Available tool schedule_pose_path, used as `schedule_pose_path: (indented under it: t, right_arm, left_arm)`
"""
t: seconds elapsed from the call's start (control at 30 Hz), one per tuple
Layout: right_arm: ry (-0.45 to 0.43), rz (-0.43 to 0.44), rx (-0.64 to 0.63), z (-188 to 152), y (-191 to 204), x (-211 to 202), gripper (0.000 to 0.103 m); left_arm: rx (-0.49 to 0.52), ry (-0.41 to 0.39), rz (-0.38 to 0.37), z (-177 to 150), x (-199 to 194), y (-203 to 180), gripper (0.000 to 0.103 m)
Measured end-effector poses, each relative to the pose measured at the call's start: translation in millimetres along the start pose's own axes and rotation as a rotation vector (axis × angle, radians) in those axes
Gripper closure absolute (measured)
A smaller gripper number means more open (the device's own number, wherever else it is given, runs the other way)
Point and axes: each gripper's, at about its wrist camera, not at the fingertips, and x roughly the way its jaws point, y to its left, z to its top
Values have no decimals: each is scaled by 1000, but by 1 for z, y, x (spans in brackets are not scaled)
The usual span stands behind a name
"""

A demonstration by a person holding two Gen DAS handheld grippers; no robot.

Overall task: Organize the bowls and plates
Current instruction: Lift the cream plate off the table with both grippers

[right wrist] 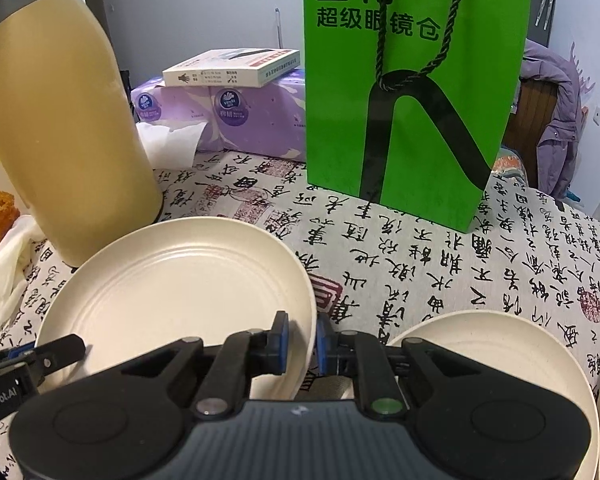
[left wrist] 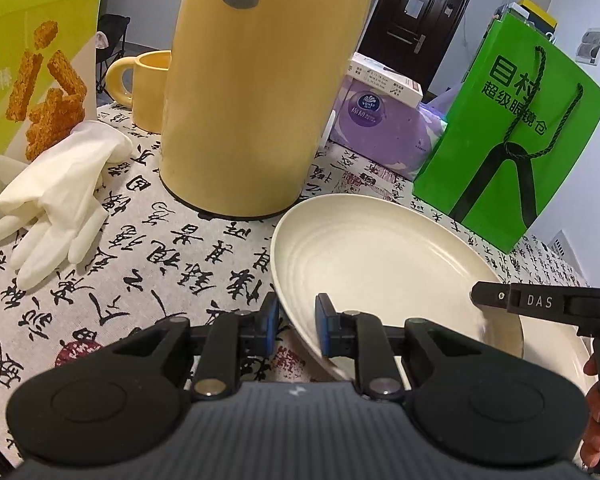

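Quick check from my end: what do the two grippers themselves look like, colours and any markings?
Both match: a dark grey ribbed body, two round black housings, black linkage arms with metal pivot pins, and blue-edged black pads. The left gripper has plain silver pins; the right gripper has one green-tinted pin. From the side, the right one's finger reads "DAS", and the left one's body shows white lettering ending "nRobot.AI". No cables or sleeves visible.

A table is covered by a white tablecloth (right wrist: 400, 248) printed with black calligraphy and red seals. On it are placed a tall yellow thermos jug (left wrist: 260, 92), a yellow mug (left wrist: 148, 88) behind it, white rubber gloves (left wrist: 56, 200), a snack box (left wrist: 32, 64), a purple tissue pack (right wrist: 252, 116), a green paper bag (right wrist: 412, 92) and a cream bowl (right wrist: 512, 364). A white tissue (right wrist: 172, 140) is seen beside the pack.
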Motion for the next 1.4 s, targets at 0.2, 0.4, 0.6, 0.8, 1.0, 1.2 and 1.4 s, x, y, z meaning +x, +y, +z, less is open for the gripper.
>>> schedule_pose_path:
  t: [0.2, 0.4, 0.6, 0.8, 1.0, 1.2, 1.4]
  right_arm:
    - [-14, 4, -4, 0, 1, -3, 89]
    - [-32, 7, -8, 1, 3, -9, 89]
    - [-51, 13, -12, 1, 5, -16, 89]
    - [-67, 20, -13, 0, 6, -20, 89]
    - [-89, 21, -13, 0, 7, -29, 89]
    - [-110, 23, -14, -2, 8, -37, 89]
    - [-133, 25, -18, -4, 9, -45, 89]
  left_arm:
    - [-6, -12, -6, 1, -4, 1, 84]
    - [-12, -29, -17, 3, -11, 2, 84]
    - [-19, -46, -26, 5, -16, 4, 84]
    - [-24, -62, -32, 6, -22, 5, 84]
    - [-23, -79, -44, 7, -29, 4, 84]
    - [-24, -97, -58, 8, -37, 3, 84]
    - [-21, -118, -67, 8, -45, 2, 83]
